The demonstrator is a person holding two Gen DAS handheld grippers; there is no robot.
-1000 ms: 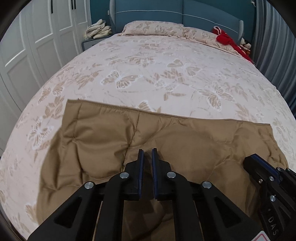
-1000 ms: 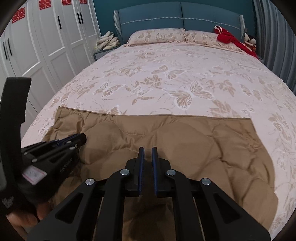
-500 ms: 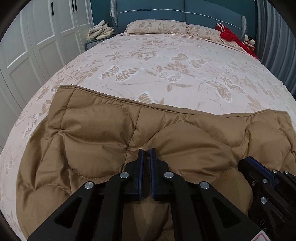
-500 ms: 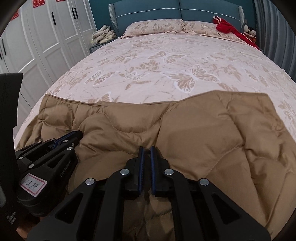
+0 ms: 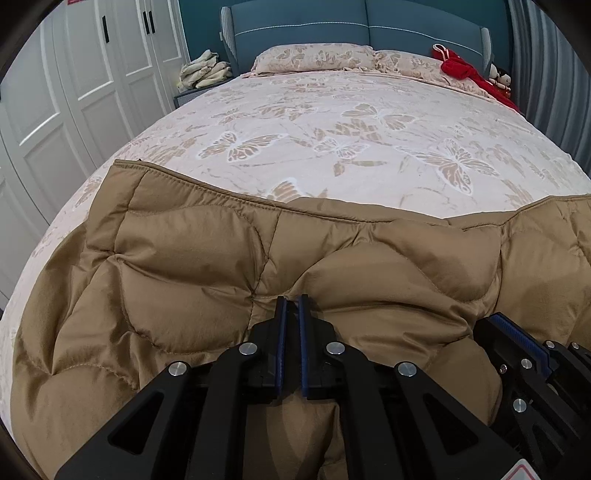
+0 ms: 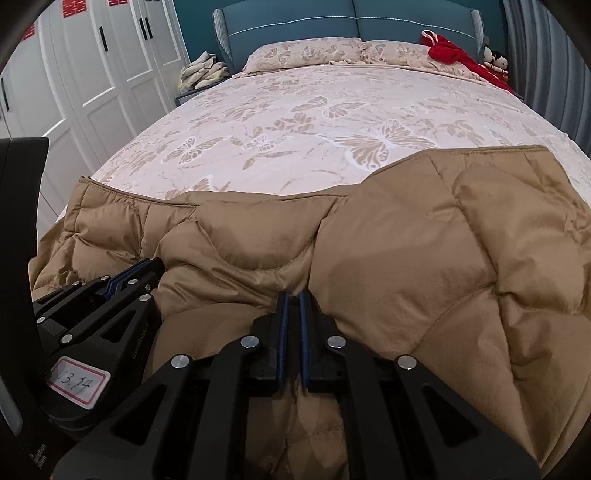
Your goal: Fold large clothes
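A tan quilted down jacket (image 5: 184, 258) lies spread across the near end of the bed, puffed into folds, and it also fills the lower half of the right wrist view (image 6: 406, 240). My left gripper (image 5: 291, 300) is shut, its blue pads pinching a ridge of the jacket's fabric at a seam. Further right along the same near edge, my right gripper (image 6: 294, 295) is shut on another raised fold. Each gripper shows in the other's view: the right gripper (image 5: 498, 325) at lower right, the left gripper (image 6: 136, 269) at lower left. The jacket's near edge is hidden under the grippers.
The bed's butterfly-print cover (image 5: 332, 110) stretches beyond the jacket to two pillows (image 5: 314, 57) and a blue headboard (image 5: 369, 29). A red cloth (image 5: 458, 68) lies at the far right. White wardrobe doors (image 5: 74, 92) and a nightstand with piled cloths (image 5: 203, 70) stand left; a curtain (image 5: 546, 74) hangs right.
Both grippers have sunk onto the jacket and their jaws have closed from a narrow gap onto its fabric. The jacket has bunched up around the fingertips.
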